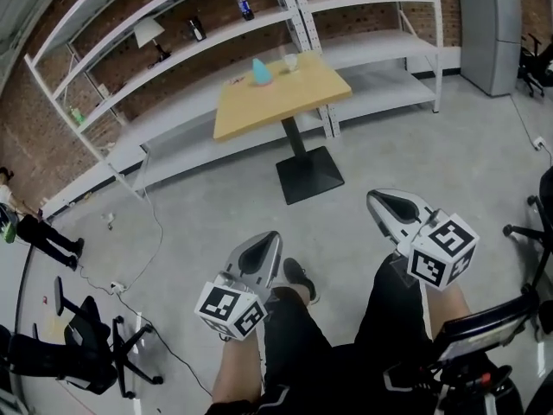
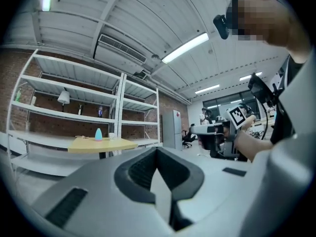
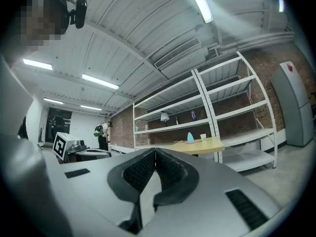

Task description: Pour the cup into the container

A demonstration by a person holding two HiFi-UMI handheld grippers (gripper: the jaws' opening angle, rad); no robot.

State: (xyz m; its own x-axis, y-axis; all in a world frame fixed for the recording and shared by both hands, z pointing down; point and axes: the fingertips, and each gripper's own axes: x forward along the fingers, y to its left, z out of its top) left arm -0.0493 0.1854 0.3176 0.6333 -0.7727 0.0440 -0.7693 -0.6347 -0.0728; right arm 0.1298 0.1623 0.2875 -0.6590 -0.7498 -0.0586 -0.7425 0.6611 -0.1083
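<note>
A wooden table (image 1: 294,98) stands several steps ahead of me. On its far side sit a light-blue rounded container (image 1: 261,72) and a small clear cup (image 1: 291,61), side by side. Both grippers hover over my lap, far from the table. My left gripper (image 1: 270,239) is shut with nothing in it, and so is my right gripper (image 1: 373,199). The left gripper view looks past its closed tips (image 2: 157,149) to the container (image 2: 98,134) and cup (image 2: 111,135). The right gripper view shows its tips (image 3: 154,151) together, with the container (image 3: 190,138) and cup (image 3: 202,137) beyond.
White metal shelving (image 1: 173,50) lines the brick wall behind the table. A black office chair (image 1: 91,340) and floor cables (image 1: 147,249) lie to my left. A grey cabinet (image 1: 488,24) stands at the back right, and another chair (image 1: 527,232) at the right edge.
</note>
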